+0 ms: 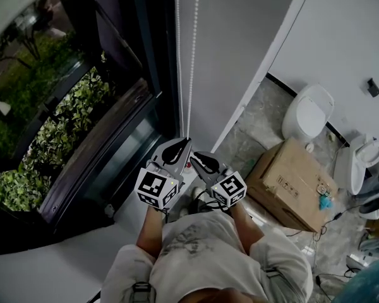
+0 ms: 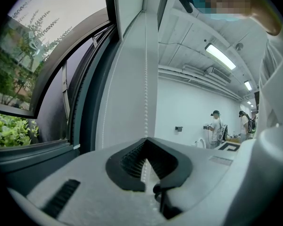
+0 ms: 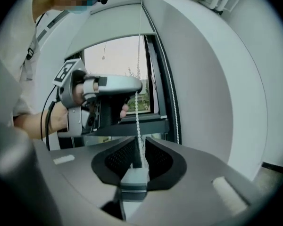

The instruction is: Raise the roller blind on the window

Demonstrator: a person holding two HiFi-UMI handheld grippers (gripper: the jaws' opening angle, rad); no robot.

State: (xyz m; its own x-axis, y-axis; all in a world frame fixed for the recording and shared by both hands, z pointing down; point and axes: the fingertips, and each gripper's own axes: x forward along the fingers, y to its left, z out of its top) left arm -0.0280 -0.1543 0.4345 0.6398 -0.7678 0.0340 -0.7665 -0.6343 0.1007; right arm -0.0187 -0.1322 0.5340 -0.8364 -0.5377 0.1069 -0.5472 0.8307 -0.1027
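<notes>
Right gripper [image 3: 139, 141], jaws parted, bead chain [image 3: 137, 117] between them.

Foreground: two grey jaws with dark ribbed pads standing a little apart; the white chain hangs in the gap, with space showing beside it. Above: left gripper [image 3: 137, 86], grey, with its marker cube [image 3: 66, 72], held by a hand [image 3: 48, 119]; the same chain strand meets its tip and runs on upward. Behind: window [image 3: 118, 55] with bright sky and foliage, and its dark frame [image 3: 162, 93]. A second chain strand [image 3: 175, 117] hangs along the frame. Right: plain white wall [image 3: 217, 88].
</notes>
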